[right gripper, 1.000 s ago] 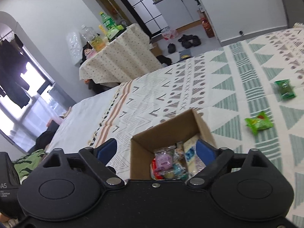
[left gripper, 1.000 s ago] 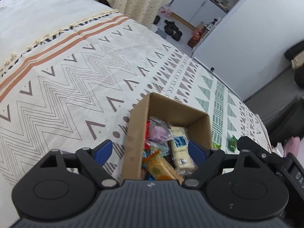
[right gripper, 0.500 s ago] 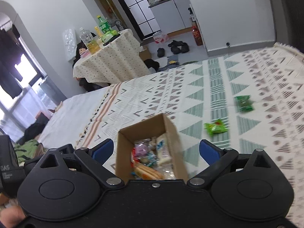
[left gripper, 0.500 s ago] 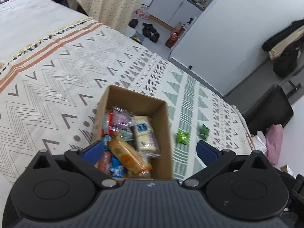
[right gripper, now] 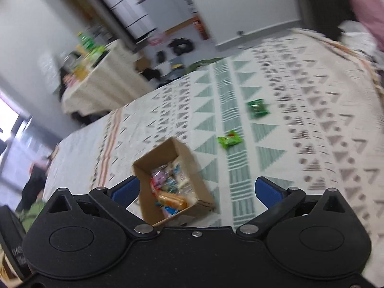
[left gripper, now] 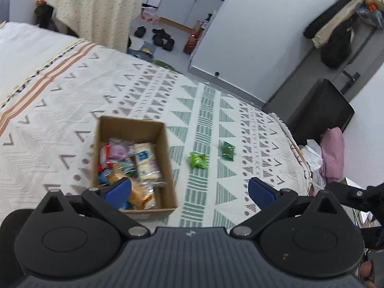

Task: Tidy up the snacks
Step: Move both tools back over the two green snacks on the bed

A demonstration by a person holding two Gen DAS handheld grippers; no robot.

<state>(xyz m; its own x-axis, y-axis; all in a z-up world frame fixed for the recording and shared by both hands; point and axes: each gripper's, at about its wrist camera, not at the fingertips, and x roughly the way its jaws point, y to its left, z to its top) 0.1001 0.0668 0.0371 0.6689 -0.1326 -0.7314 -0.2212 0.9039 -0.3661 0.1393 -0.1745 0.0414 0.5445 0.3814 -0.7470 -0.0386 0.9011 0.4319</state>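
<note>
An open cardboard box [left gripper: 168,163] stands on the patterned bedspread [left gripper: 72,100], filled with several wrapped snacks [left gripper: 144,160]. To its right lie a light green packet [left gripper: 198,160] and a dark green packet [left gripper: 226,150], both loose on the cloth. My left gripper [left gripper: 189,190] hovers above the box's near right corner, open and empty. In the blurred right wrist view the box [right gripper: 184,158] sits low between the jaws of my right gripper [right gripper: 196,189], which are opening and hold nothing. Beyond it are the light green packet [right gripper: 229,139] and the dark green one [right gripper: 257,108].
A cloth-covered side table [left gripper: 96,7] with bottles stands past the bed's far end, with shoes [left gripper: 160,37] on the floor beside it. A black case [left gripper: 319,110] and pink clothes [left gripper: 333,153] sit off the bed's right edge.
Both grippers have risen and drawn back from the box, which now looks smaller and lower. Their jaws have spread wider. The two green packets have come fully into the left wrist view.
</note>
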